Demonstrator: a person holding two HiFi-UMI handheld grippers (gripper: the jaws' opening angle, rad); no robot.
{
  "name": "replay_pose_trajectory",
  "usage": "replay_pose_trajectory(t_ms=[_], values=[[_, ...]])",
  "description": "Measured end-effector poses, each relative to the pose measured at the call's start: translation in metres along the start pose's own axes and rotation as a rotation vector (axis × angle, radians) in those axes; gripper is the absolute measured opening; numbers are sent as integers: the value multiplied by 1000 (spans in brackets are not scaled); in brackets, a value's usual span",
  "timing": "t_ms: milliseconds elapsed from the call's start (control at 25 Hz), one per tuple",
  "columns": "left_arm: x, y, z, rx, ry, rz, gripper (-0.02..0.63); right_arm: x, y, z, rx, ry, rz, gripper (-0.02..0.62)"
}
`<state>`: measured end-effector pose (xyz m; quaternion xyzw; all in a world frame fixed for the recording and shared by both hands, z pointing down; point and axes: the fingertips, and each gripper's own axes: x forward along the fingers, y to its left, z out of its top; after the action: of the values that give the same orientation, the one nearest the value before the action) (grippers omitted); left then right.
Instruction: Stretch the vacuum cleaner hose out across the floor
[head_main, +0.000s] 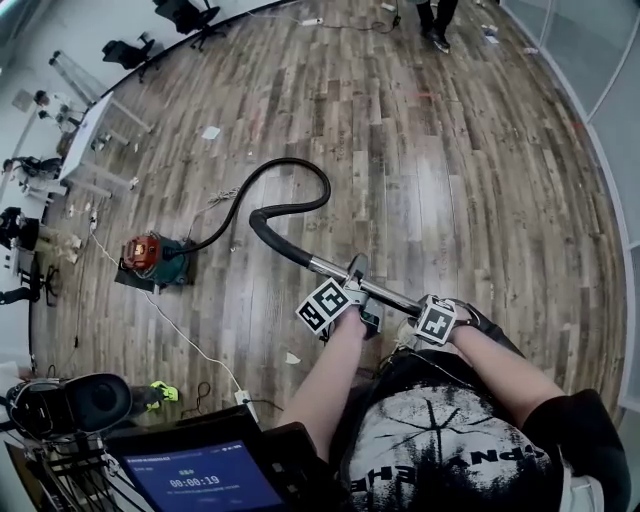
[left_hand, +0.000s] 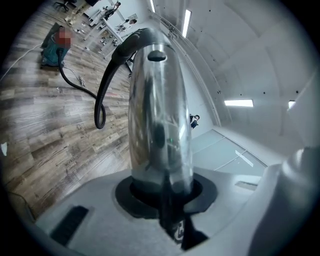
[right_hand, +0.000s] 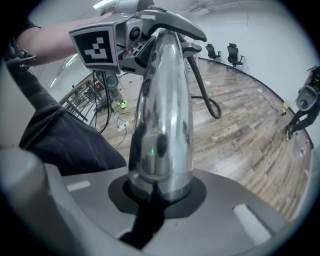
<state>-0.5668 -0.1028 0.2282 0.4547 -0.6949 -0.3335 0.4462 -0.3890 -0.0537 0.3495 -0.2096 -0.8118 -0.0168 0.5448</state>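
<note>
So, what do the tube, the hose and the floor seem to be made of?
The tube: polished metal, probably chromed steel or aluminium; it mirrors the room. The hose: matte black, likely flexible plastic or rubber, since it bends in loose curves. The floor: wood-look planks with grain and seams; real wood or laminate, I cannot tell.

Office chairs (head_main: 188, 14) stand far off; a white cable (head_main: 190, 344) crosses the floor (head_main: 450, 180).

Black short-sleeved T-shirt (head_main: 575, 440), pale grey tree-like print and lettering on chest.
</note>
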Motion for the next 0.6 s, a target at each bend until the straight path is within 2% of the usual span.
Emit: replay_pose_trajectory(t_ms=[360,600], values=[[-102,7,-67,-3,25,-32,72,4,119,-43,37,11,-27,57],[-145,6,-106,-51,2,-36,72,-8,165,-78,12,59,-20,57]])
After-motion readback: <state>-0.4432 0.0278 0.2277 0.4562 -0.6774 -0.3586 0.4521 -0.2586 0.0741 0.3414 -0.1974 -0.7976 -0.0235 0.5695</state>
